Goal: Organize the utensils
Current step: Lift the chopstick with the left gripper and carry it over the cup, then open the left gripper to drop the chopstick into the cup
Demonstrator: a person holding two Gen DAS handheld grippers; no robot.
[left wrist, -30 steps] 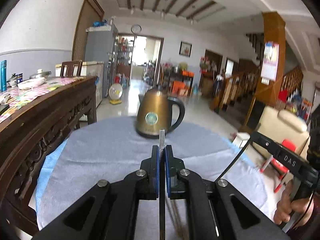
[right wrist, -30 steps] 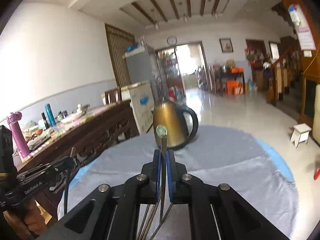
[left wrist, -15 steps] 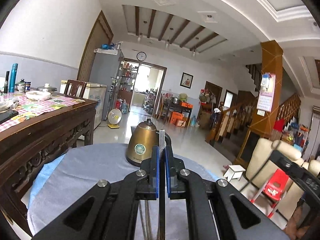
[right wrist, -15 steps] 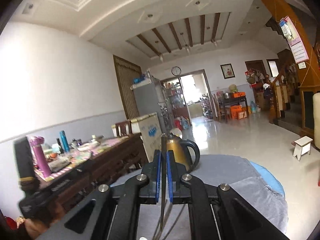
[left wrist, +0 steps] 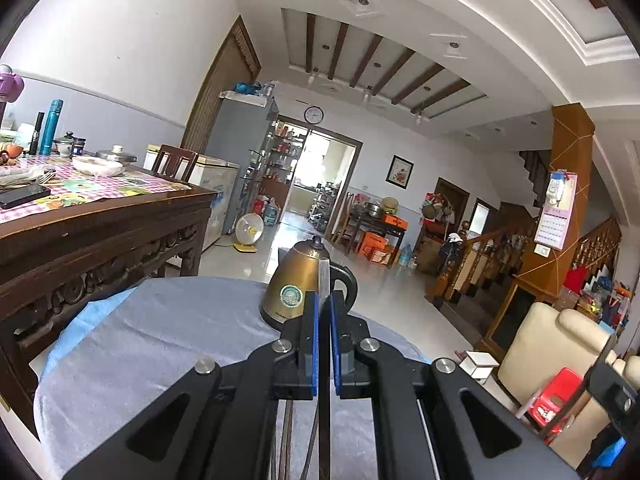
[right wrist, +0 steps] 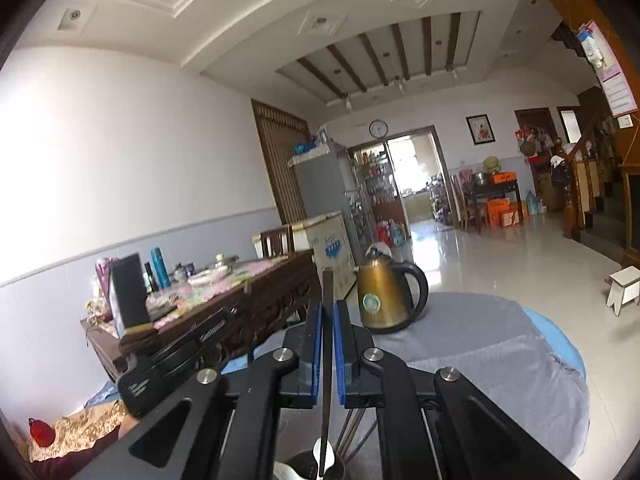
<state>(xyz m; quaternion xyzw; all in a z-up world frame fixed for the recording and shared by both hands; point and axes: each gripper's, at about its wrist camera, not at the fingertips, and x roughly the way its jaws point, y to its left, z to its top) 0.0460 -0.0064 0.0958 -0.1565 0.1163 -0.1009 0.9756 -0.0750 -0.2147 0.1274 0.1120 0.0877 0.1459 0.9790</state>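
Note:
My left gripper (left wrist: 324, 312) is shut on a flat silver utensil handle (left wrist: 324, 280) that stands edge-on above the blue pads. Thin rods like chopsticks (left wrist: 286, 432) hang under it, above the grey cloth. My right gripper (right wrist: 328, 316) is shut on a dark, thin utensil handle (right wrist: 328, 288). That handle runs down to a pale spoon-like end (right wrist: 322, 456) at the bottom edge, beside more thin rods (right wrist: 352, 428). What lies under that end is cut off. The body of the left gripper (right wrist: 168, 364) shows at the left of the right wrist view.
A gold kettle (left wrist: 298, 292) with a black handle stands at the far side of the round table under a grey cloth (left wrist: 160, 340). A dark carved wooden table (left wrist: 100, 232) laden with dishes and bottles is close on the left. A cream sofa (left wrist: 552, 344) and red stool (left wrist: 556, 396) are on the right.
Both grippers have risen and tipped up, so the kettle and cloth sit lower in each view. The right gripper swung left; the kettle now lies to its right. Both keep their utensils.

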